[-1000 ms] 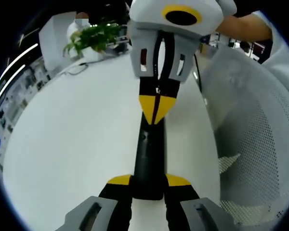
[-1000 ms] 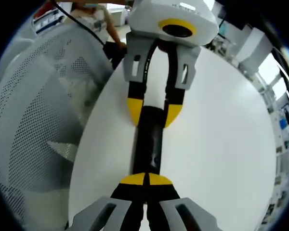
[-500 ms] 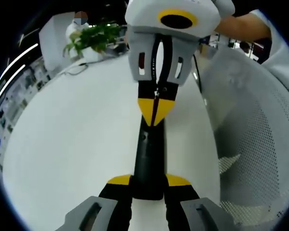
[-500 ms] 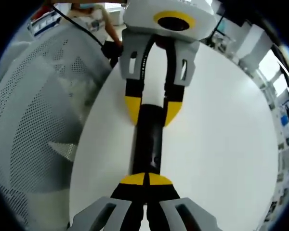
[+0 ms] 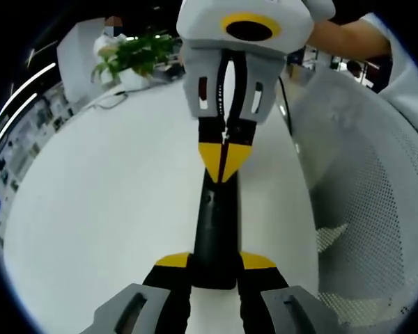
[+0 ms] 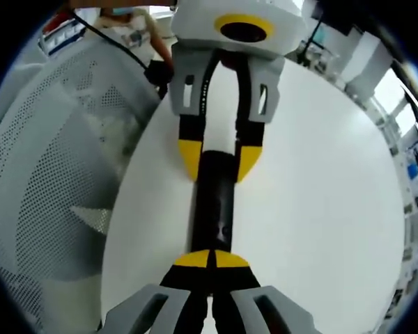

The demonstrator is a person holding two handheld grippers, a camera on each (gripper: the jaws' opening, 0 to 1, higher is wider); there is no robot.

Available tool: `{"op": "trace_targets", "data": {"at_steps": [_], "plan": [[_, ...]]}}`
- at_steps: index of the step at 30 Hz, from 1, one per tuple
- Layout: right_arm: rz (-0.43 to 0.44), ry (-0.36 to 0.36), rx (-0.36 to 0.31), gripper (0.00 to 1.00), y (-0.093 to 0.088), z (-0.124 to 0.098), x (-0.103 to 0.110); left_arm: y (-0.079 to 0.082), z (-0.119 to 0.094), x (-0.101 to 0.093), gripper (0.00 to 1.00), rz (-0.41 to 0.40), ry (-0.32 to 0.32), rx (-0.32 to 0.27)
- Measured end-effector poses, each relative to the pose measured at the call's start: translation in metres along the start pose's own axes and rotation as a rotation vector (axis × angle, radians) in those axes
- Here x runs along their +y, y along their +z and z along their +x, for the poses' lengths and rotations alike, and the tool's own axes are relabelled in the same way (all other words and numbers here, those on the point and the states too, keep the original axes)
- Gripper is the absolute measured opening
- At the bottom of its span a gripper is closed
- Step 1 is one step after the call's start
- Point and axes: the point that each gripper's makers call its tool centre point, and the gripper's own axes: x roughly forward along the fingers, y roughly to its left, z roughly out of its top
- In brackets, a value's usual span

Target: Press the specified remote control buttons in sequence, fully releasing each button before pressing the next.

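A black remote control point(image 5: 216, 229) lies lengthwise on a white table point(image 5: 104, 209), held at one end and touched at the other. In the left gripper view, the left gripper point(image 5: 216, 263) rises from the near edge with its yellow-tipped jaws set on either side of the remote's near end, gripping it. The remote runs straight away from those jaws toward the far side. At its far end the right gripper point(image 5: 223, 161) comes in from above, its two yellow tips drawn together into a single point that rests on the remote's top face.

The right gripper view gives the same setup from the opposite end. Here the right gripper point(image 6: 210, 259) has its jaws closed tip against tip, with nothing between them, sitting on the near part of the remote control point(image 6: 214, 202). Whether the tips are pressing a button or only resting on the casing is hard to say, since they hide the spot they touch. Farther along, the left gripper point(image 6: 214, 161) straddles the remote's far end, one yellow tip on each long edge.

A white perforated mesh surface point(image 5: 376, 195), possibly a chair back, stands just beside the table on the right of the left gripper view. A green potted plant point(image 5: 136, 52) sits at the table's far left edge.
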Motion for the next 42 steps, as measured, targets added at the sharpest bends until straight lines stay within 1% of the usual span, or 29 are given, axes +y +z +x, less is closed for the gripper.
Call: {"op": "trace_targets", "data": {"at_steps": [15, 23, 29, 36, 42], "plan": [[0.014, -0.015, -0.017, 0.0, 0.001, -0.001, 0.0, 0.0, 0.0, 0.0, 0.24, 0.005, -0.001, 0.005], [0.001, -0.015, -0.018, 0.0, 0.002, -0.003, 0.003, -0.001, 0.0, 0.0, 0.24, 0.007, 0.0, 0.013], [0.012, -0.029, -0.041, 0.0, 0.008, -0.011, 0.001, -0.002, 0.0, 0.0, 0.24, 0.003, 0.0, 0.012], [0.003, -0.045, -0.054, 0.0, 0.014, -0.022, -0.005, -0.002, 0.0, 0.0, 0.24, 0.001, 0.003, 0.013], [0.009, -0.044, -0.067, 0.0, 0.018, -0.025, -0.009, -0.002, -0.001, 0.0, 0.24, 0.001, 0.002, 0.011]]}}
